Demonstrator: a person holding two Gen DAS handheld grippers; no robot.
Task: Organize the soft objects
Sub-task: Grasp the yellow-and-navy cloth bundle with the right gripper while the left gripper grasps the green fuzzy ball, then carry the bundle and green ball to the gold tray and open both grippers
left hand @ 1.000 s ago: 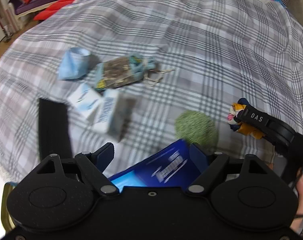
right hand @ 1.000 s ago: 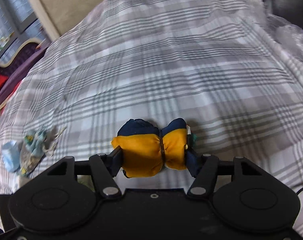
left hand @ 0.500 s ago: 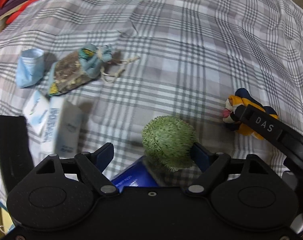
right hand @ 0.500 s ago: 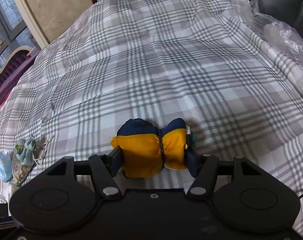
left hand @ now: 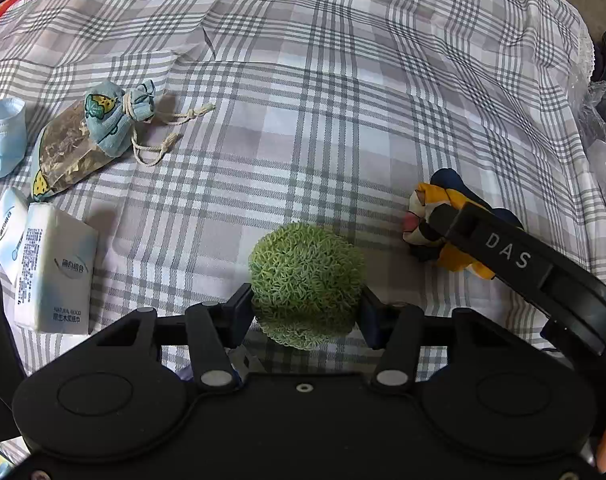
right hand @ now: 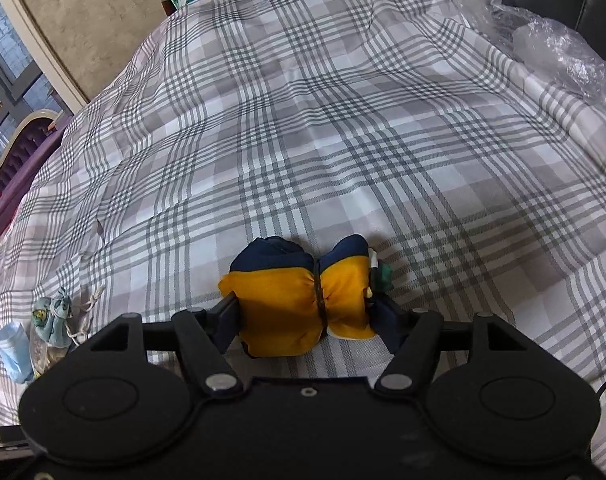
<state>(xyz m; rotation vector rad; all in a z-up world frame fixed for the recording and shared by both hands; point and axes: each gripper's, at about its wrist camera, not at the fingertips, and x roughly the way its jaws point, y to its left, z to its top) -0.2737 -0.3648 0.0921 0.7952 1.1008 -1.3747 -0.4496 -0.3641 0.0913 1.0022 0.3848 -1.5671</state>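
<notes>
A green scrubber ball [left hand: 306, 284] is being gripped on the bed [left hand: 343, 100].
The left gripper [left hand: 306, 312] has just been closed onto it; the right gripper [right hand: 305, 320], just widened, loosely brackets the yellow bundle [right hand: 303, 300]; lifting is expected next.

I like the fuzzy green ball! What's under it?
Under the green ball you can see the checked cloth it rests on. The left gripper is shut on the ball's sides. The patch right beneath the ball is covered, so I can't tell.
</notes>
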